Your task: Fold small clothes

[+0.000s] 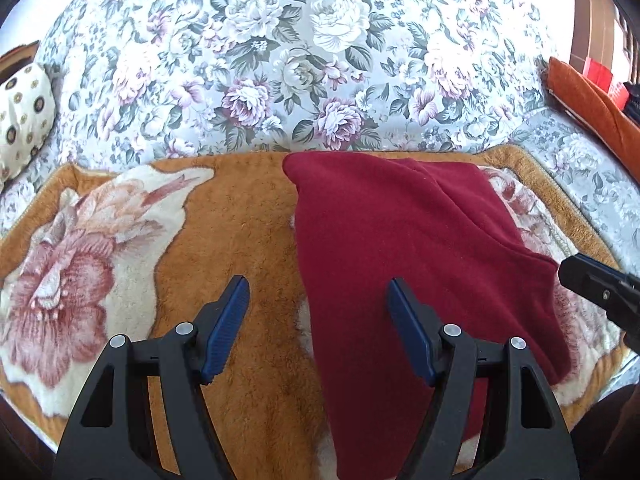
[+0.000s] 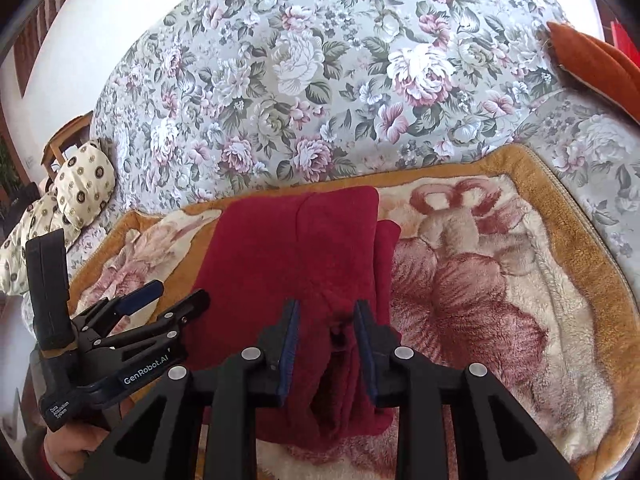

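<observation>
The dark red fleece garment [image 1: 420,264] lies folded into a long, soft slab on the plush orange blanket [image 1: 248,232] with its fuzzy pink-and-cream flower pattern, spread over the floral-print sofa [image 1: 280,60]. The left gripper [image 1: 318,320] hovers with its ribbed blue pads spread wide, one over the blanket, one over the fleece, holding nothing. The right gripper [image 2: 326,344] has its jaws partly apart, straddling a raised ridge of the red cloth near the folded edge; whether the pads pinch it, I cannot tell.
</observation>
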Demonstrator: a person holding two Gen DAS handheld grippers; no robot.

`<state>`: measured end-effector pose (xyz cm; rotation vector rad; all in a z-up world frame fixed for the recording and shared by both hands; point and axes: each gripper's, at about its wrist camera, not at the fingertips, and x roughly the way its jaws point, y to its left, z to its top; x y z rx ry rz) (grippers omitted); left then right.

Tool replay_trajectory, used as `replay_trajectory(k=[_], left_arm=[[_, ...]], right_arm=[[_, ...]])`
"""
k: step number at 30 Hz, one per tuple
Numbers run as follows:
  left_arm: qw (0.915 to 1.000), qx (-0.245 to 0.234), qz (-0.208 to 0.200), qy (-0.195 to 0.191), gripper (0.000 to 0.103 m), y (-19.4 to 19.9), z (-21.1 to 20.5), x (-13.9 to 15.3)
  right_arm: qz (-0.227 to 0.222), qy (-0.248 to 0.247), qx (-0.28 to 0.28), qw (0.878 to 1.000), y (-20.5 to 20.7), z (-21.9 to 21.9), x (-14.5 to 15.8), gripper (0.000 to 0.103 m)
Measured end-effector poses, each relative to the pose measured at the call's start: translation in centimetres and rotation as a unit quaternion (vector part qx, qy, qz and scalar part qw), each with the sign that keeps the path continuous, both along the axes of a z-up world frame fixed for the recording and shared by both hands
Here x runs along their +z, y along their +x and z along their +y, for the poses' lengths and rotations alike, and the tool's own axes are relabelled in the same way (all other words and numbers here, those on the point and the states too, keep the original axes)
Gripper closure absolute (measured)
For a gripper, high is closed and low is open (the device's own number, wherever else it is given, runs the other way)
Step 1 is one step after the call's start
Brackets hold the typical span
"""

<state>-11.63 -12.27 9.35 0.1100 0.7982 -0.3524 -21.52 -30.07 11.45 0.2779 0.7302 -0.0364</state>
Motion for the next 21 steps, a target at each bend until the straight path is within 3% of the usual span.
replay_trajectory(k=[3,11,21], left_arm=[[0.9998,0.011,0.01,-0.01,0.031,-0.7,0.6,0.7],[0.9987,0.025,-0.043,-0.007,0.031,-4.0,1.8,3.9],[0.9973,0.03,-0.067,0.005,0.031,-6.7,2.8,4.8]], right_arm=[[-0.004,-0.012,-0.003,1.0,-0.9,0.8,0.5,0.069],[-0.02,-0.016,-0.022,0.999,-3.1,1.7,2.0,0.066],[-0.032,-0.033,-0.035,0.998,-5.3,3.2,3.6,0.063]])
